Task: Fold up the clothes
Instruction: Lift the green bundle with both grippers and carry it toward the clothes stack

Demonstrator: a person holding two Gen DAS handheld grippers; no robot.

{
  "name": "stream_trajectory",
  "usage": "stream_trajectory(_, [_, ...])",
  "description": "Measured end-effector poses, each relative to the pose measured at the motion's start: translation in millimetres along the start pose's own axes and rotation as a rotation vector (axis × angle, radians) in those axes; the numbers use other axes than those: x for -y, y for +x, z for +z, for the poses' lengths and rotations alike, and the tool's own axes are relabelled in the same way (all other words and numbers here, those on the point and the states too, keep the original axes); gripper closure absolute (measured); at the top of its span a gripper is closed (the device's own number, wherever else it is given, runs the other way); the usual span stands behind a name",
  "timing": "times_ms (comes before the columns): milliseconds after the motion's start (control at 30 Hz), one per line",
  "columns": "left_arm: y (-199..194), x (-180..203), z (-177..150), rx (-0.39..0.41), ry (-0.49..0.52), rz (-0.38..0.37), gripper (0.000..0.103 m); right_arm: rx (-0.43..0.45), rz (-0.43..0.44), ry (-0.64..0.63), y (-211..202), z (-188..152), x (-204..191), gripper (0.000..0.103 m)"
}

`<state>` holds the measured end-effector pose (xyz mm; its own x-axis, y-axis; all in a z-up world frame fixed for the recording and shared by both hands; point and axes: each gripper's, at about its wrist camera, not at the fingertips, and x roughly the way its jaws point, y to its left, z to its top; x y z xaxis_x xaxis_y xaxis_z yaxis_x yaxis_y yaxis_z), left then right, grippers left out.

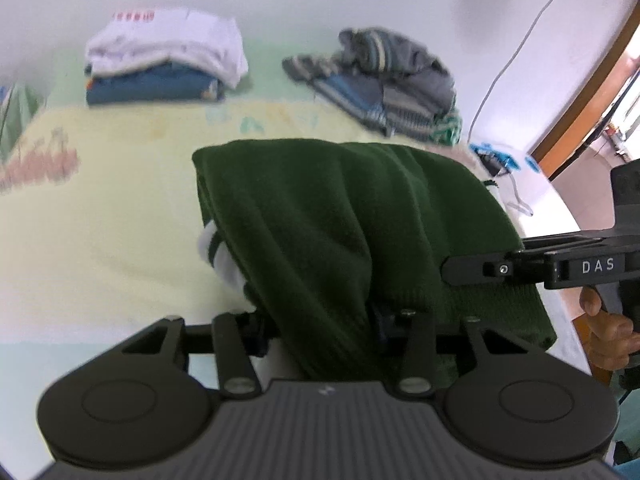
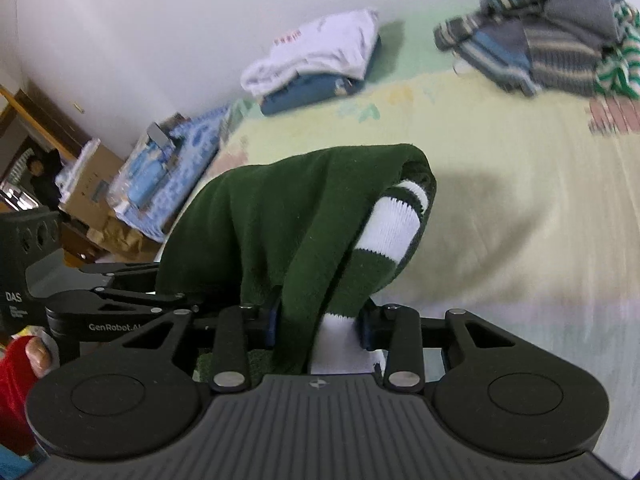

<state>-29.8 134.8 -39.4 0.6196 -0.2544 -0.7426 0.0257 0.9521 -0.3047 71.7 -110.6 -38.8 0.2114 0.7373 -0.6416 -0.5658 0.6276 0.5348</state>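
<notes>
Left gripper (image 1: 320, 320): we see it clamped on the green sweater (image 1: 340, 216).
Right gripper (image 2: 318, 316): clamped on its striped cuff (image 2: 394, 224), apparently.
Sweater: raised above bed (image 2: 520, 200); folded pile (image 1: 160, 64) at eleven o'clock.

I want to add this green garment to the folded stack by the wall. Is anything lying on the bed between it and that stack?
Nothing visible does. The green garment, pinched in the left gripper and right gripper, hangs above bare yellow bedspread that runs clear to the folded stack. The unfolded pile sits off to the side.
</notes>
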Motion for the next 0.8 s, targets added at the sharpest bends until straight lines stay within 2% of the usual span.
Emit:
stream_trajectory(200, [-33, -29, 61, 0.062, 0.072, -0.007, 0.06, 0.087, -0.005, -0.025, 1, 51, -41, 0.065])
stream_trajectory(433, [-53, -67, 138, 0.136, 0.163, 0.029, 0.06, 0.194, -0.003, -0.047, 25, 117, -70, 0.065])
stream_trajectory(667, [-46, -113, 207, 0.195, 0.17, 0.057, 0.06, 0.282, 0.004, -0.044, 65, 180, -80, 0.065])
stream_trajectory(800, [-35, -134, 239, 0.219, 0.172, 0.075, 0.06, 0.303, 0.009, -0.046, 88, 214, -77, 0.065])
